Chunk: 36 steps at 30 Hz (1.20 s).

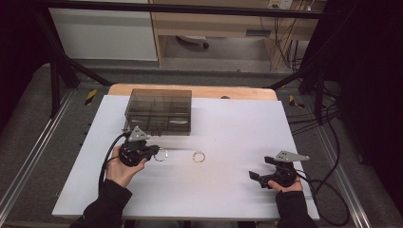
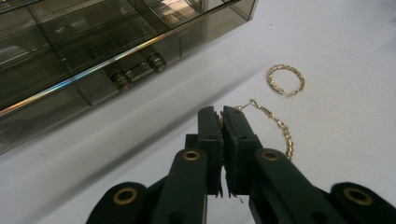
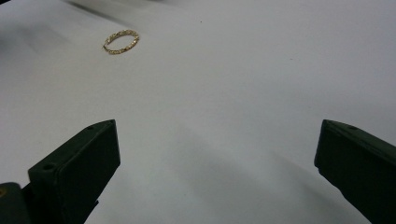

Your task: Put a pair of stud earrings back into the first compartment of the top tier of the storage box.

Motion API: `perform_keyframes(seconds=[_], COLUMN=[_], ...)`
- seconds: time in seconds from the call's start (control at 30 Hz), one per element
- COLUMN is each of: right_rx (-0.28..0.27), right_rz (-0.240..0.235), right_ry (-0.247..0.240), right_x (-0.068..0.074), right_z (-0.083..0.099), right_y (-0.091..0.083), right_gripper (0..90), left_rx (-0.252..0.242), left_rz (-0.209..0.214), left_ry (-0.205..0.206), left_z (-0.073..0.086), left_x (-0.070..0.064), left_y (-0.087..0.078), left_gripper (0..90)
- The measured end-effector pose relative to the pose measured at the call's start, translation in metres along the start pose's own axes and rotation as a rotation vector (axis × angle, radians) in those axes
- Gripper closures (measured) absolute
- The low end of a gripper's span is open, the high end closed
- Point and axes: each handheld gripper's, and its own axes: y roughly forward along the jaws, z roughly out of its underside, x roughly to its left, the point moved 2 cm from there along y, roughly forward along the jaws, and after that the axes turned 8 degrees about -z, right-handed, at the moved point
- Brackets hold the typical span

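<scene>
One gold chain (image 2: 280,128), one gold ring (image 2: 286,80) and one smoky plastic box (image 1: 158,110) with compartments lie on the white table (image 1: 228,190). The left claw (image 2: 221,114) is clamped tight on one end of the chain, which curves away on the table just beside it, near the box's front. The ring lies apart from the chain, between the two claws. The right claw (image 3: 215,154) stands wide apart above bare table, holding nothing, well away from the ring.
</scene>
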Motion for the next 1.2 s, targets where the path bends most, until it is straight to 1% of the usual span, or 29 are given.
perform_keyframes(seconds=[0.13, 0.53, 0.63, 0.7, 1.07, 1.2], right_rx=[0.0, 0.0, 0.0, 0.0, 0.001, 0.0], right_rz=[0.0, 0.0, 0.0, 0.0, 0.001, 0.001], right_ry=[0.0, 0.0, 0.001, 0.001, 0.001, 0.001], right_x=[0.0, 0.0, 0.0, 0.0, 0.0, 0.0], right_z=[0.0, 0.0, 0.0, 0.0, 0.0, 0.0], right_y=[0.0, 0.0, 0.0, 0.0, 0.0, 0.0], right_gripper=[0.7, 0.7, 0.7, 0.7, 0.7, 0.7], left_rx=[0.004, 0.001, -0.004, 0.001, 0.003, 0.004], left_rz=[-0.011, -0.028, -0.042, -0.037, -0.059, -0.06], left_ry=[0.003, -0.016, -0.008, -0.019, -0.015, -0.026], left_z=[0.0, -0.001, -0.003, -0.004, -0.013, -0.017], left_x=[0.005, 0.022, 0.027, 0.028, 0.038, 0.042], left_y=[-0.004, -0.014, -0.016, -0.018, -0.022, -0.024], left_gripper=[86.3, 86.3, 86.3, 86.3, 86.3, 86.4])
